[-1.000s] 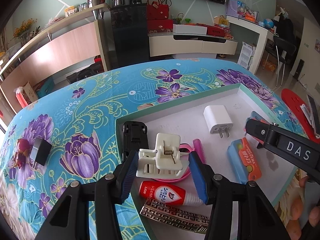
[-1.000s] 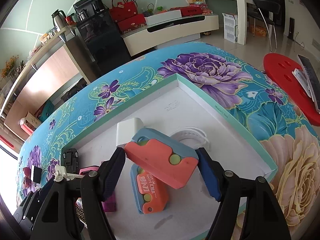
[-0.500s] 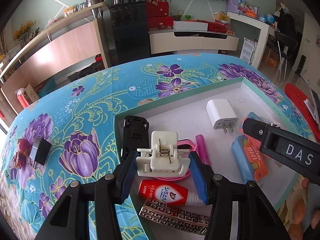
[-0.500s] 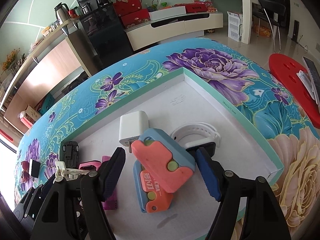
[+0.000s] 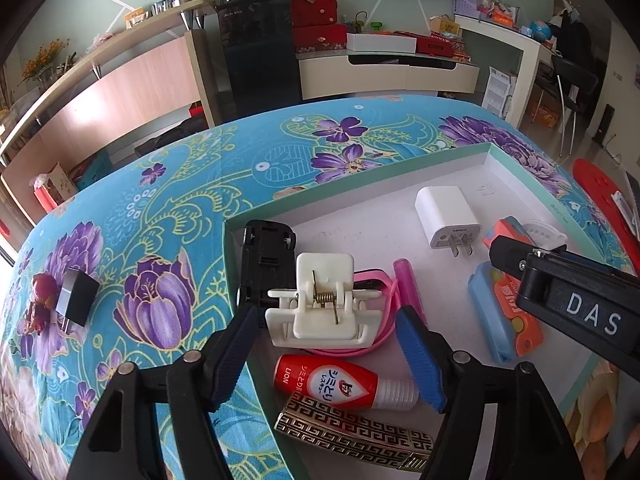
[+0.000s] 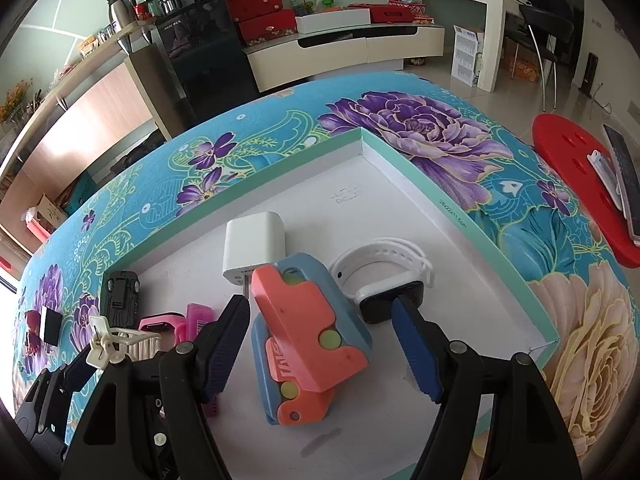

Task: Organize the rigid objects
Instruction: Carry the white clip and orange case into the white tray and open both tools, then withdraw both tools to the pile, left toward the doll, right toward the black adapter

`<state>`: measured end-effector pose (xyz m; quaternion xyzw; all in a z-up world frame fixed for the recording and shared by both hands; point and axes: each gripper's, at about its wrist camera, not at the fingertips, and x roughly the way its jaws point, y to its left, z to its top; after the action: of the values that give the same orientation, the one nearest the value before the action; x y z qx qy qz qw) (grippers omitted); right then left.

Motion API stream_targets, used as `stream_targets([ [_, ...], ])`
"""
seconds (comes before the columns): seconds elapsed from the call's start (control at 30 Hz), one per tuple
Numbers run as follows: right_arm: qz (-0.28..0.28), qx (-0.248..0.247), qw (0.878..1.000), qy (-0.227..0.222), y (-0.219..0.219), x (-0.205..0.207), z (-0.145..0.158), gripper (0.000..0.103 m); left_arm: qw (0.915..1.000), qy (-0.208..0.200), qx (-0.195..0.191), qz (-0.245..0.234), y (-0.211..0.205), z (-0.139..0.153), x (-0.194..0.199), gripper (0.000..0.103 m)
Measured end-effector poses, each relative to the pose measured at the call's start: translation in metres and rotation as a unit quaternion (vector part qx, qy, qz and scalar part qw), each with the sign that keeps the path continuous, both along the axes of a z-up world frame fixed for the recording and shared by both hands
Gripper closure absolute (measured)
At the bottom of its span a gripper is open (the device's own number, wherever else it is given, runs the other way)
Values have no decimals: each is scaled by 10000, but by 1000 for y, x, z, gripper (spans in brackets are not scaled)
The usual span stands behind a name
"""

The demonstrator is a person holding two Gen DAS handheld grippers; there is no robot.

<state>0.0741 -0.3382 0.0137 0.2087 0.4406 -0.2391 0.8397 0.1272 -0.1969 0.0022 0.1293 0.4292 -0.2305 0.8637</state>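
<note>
Letting go now: the left gripper (image 5: pixel 328 354) has just been opening its jaws, and the white clip (image 5: pixel 320 300) sits loose between the pads, resting on the pink band (image 5: pixel 382 312) inside the white tray (image 5: pixel 516 168). Over on the other side, the right gripper (image 6: pixel 320 344) stands wide around the orange-and-blue cutter (image 6: pixel 308 328), stacked on its twin; whether the pads touch it, I cannot tell. Drop-off looks like the step in hand. Next, probably, a clean lift-away, then the black adapter (image 5: pixel 76 294) waiting out on the floral cloth (image 5: pixel 180 184)
</note>
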Motion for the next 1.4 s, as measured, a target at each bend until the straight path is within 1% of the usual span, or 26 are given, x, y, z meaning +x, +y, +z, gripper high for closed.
stream_targets([
  [0.07, -11, 7, 10000, 11, 0, 0, 0, 28, 10000, 11, 0, 20, 1, 0, 1, 23],
  [0.1, -15, -1, 10000, 20, 0, 0, 0, 25, 10000, 16, -8, 24, 1, 1, 1, 21],
  [0.17, -26, -22, 10000, 40, -1, 0, 0, 23, 10000, -10, 22, 67, 2, 1, 1, 17],
  [0.3, -32, -51, 10000, 32, 0, -1, 3, 23, 10000, -51, 7, 83, 4, 4, 1, 12],
  [0.4, -50, -82, 10000, -4, 0, -2, 6, 22, 9999, -91, 6, 100, 5, 6, 0, 5],
  [0.53, -117, -120, 9998, -89, -1, -5, 11, 22, 9998, -173, -49, 114, 7, 12, 0, 0],
  [0.8, -234, -138, 9994, -206, -4, -11, 19, 22, 9992, -241, -87, 313, 24, 25, 6, 0],
  [0.97, -219, -152, 9994, -226, -3, -10, 21, 22, 9977, -199, -108, 640, 47, 31, 17, 0],
  [1.1, -174, -159, 9995, -227, 0, -9, 22, 22, 9948, -222, -114, 983, 69, 36, 25, 0],
  [1.23, -137, -179, 9995, -227, 3, -7, 23, 22, 9926, -232, -242, 1167, 87, 42, 29, 0],
  [1.4, -53, -192, 9995, -258, 10, -4, 25, 22, 9886, -348, -253, 1443, 106, 50, 33, 0],
])
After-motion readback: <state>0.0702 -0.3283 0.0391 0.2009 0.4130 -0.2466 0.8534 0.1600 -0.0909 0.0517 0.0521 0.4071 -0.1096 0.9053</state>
